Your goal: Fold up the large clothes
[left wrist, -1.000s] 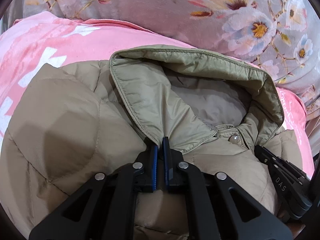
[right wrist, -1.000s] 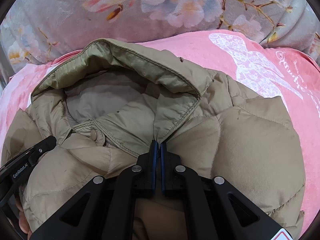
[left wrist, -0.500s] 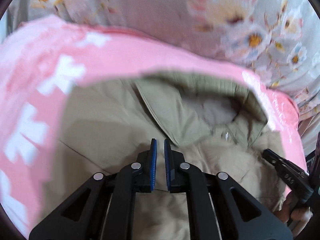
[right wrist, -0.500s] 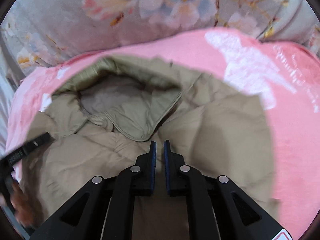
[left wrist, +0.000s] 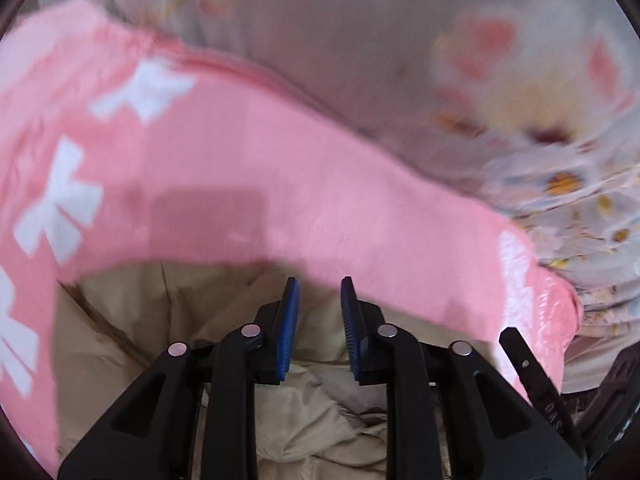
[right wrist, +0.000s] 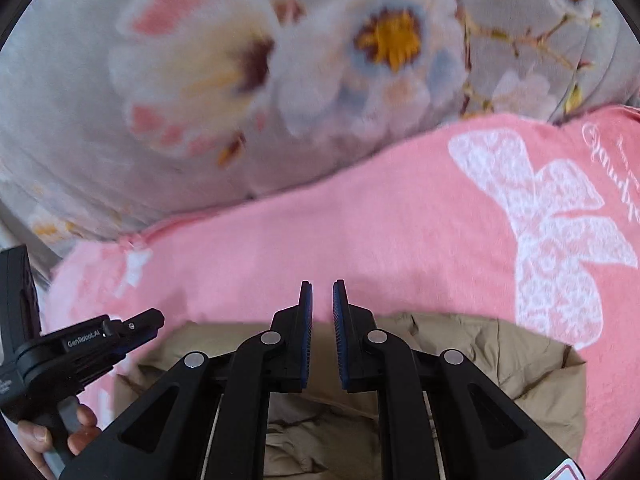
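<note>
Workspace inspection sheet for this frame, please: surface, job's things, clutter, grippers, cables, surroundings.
Surface: pink blanket with white bow prints.
Job's things: tan jacket lying on the blanket, low in both views.
Clutter: nothing seen.
Grippers: left hand-held gripper open, jaws have just been opening, nothing between them; right hand-held gripper likewise.
Cables: nothing seen.
Surroundings: grey floral bedding behind the blanket; a hand holds the left gripper's handle.

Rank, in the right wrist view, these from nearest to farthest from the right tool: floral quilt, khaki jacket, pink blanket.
1. khaki jacket, directly beneath the right tool.
2. pink blanket, just ahead of the fingertips.
3. floral quilt, beyond the blanket, at the top.
</note>
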Motion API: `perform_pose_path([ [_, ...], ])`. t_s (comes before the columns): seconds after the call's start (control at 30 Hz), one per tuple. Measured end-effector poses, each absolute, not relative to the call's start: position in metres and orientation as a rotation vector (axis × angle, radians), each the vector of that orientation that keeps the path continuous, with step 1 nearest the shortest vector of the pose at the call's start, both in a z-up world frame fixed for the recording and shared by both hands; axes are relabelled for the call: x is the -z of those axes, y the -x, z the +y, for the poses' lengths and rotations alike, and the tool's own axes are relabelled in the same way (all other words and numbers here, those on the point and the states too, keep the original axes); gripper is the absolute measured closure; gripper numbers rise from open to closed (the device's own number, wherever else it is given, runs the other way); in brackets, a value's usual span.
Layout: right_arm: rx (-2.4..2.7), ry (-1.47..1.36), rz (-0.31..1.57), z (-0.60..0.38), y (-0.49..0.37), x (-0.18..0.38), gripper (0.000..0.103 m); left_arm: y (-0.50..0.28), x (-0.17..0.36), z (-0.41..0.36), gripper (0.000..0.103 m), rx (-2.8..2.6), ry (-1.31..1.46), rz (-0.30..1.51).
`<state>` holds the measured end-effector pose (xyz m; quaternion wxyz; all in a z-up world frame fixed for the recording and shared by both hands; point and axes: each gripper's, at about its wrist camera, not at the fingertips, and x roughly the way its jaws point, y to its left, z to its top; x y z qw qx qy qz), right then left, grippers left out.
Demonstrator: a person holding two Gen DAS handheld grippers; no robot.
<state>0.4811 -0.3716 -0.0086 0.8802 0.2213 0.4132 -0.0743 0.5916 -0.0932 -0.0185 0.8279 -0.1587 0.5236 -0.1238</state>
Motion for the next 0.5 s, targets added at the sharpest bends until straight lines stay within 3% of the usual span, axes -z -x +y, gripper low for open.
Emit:
perform_pose_path([
  [0.17, 0.099, -0.363, 0.904, -0.363, -0.447, 0.034, 0.092, -0.557, 0.035, -0.09, 0.087, 0.339, 0.253, 1.088],
  [0.33, 0.156, -0.233, 0.928, -0.359, -0.426, 0.053, 0.102, -0.538, 0.056, -0.089, 0.096, 0.343, 0.139, 1.074],
  [0.5, 0.193, -0.148, 0.934, -0.348, -0.425, 0.073, 0.102, -0.531, 0.066, -0.099, 0.096, 0.323, 0.089, 1.016],
])
